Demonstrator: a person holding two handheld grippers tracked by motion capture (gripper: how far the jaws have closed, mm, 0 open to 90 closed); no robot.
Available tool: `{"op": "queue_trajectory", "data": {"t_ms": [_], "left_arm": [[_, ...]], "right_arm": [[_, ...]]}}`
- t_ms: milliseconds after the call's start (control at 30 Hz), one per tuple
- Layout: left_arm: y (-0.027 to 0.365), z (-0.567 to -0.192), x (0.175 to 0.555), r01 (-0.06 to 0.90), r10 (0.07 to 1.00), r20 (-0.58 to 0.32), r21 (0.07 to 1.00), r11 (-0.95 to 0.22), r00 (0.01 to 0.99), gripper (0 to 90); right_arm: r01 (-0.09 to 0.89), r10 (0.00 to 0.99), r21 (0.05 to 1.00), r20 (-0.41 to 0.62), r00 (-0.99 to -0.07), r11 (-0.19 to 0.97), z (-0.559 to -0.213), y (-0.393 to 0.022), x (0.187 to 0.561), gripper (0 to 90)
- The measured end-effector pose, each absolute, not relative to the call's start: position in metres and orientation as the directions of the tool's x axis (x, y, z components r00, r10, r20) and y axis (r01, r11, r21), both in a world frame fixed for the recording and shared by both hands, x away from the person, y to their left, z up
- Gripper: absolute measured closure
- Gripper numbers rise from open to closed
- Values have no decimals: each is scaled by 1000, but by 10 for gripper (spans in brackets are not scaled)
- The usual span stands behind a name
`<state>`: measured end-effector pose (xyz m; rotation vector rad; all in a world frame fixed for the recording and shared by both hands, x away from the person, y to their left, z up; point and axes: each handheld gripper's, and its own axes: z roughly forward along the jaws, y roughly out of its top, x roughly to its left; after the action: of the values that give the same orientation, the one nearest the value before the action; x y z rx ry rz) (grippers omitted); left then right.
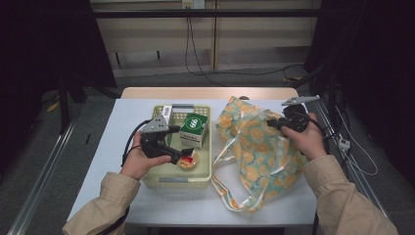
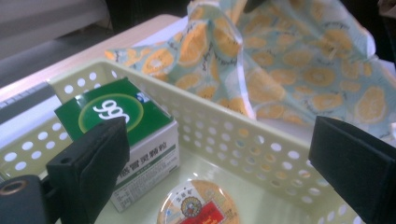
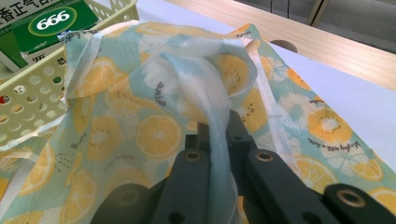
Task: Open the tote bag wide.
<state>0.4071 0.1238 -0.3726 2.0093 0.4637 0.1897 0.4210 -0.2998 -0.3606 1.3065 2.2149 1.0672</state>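
You are working in a lab-style recording bay, not a home: your desk (image 1: 122, 117) stands alone on grey floor (image 1: 54, 147), beyond your jaws black curtains (image 1: 44, 44) hang either side, loose cables (image 1: 195, 54) run down the plain back wall (image 1: 259, 39), and metal rails (image 1: 39, 181) flank you.

A pale teal cloth bag (image 1: 254, 147) printed with orange and yellow citrus slices is spreading across the centre right of the high view. Left of it a pale yellow perforated basket (image 1: 161, 182) is showing a green-and-white box (image 1: 195, 128) and a small round tub (image 1: 188, 160) with a red-and-gold label. The table (image 1: 122, 127) is looking pale blue-white.
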Motion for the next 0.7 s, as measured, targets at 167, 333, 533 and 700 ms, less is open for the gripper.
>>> {"op": "queue_trajectory", "data": {"t_ms": [167, 333, 533, 700], "left_arm": [[118, -379, 410, 259, 400, -77, 867, -425, 913, 51], [116, -385, 414, 268, 401, -79, 858, -439, 913, 50], [113, -392, 419, 281, 406, -81, 841, -463, 910, 49], [111, -397, 420, 286, 395, -84, 825, -488, 915, 49]], "right_arm": [[592, 857, 751, 70, -510, 291, -363, -300, 420, 887], [593, 856, 750, 70, -512, 294, -365, -301, 419, 887], [597, 856, 745, 69, -512, 297, -369, -302, 417, 887], [599, 857, 744, 69, -510, 297, -369, -302, 417, 887]]}}
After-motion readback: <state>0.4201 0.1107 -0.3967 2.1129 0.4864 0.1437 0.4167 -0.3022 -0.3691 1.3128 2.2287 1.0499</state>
